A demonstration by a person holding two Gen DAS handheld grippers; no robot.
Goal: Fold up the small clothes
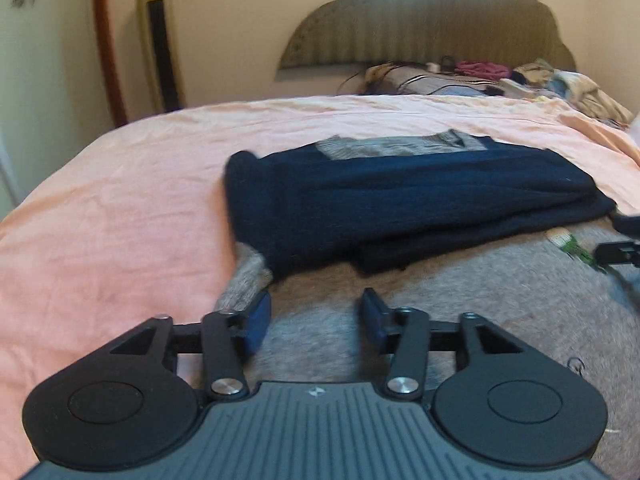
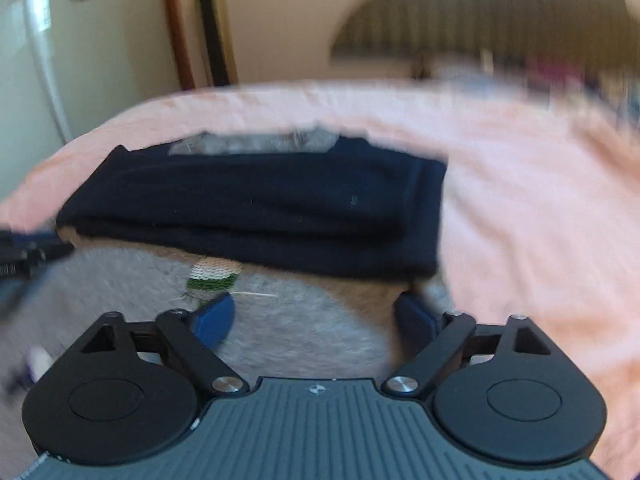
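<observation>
You had one bed (image 1: 120, 184) filling most of both views under a pink sheet, with one headboard (image 1: 420, 32) across the top of the frame and a heap of loose clothes (image 1: 520, 76) at upper right in the left view.

One sweater (image 1: 400, 200) lay mid-frame on the sheet: grey body in the lower centre, with the navy part doubled back over it as a thick band across the middle. In the right view the same sweater (image 2: 260, 208) sat centre, with a small green and white patch just below the navy edge.

You held two tongs. The left gripper (image 1: 316, 320) was parted to a middling gap with nothing between the pads, low over the grey cloth. The right gripper (image 2: 316, 316) stood wide, also empty, over the grey near the navy edge.

By my reading you were between folds: one fold was laid and both tongs were free. The next move would call for pinching the near grey hem at two spots and carrying it over the navy band, evenly, so the stack stayed square.
</observation>
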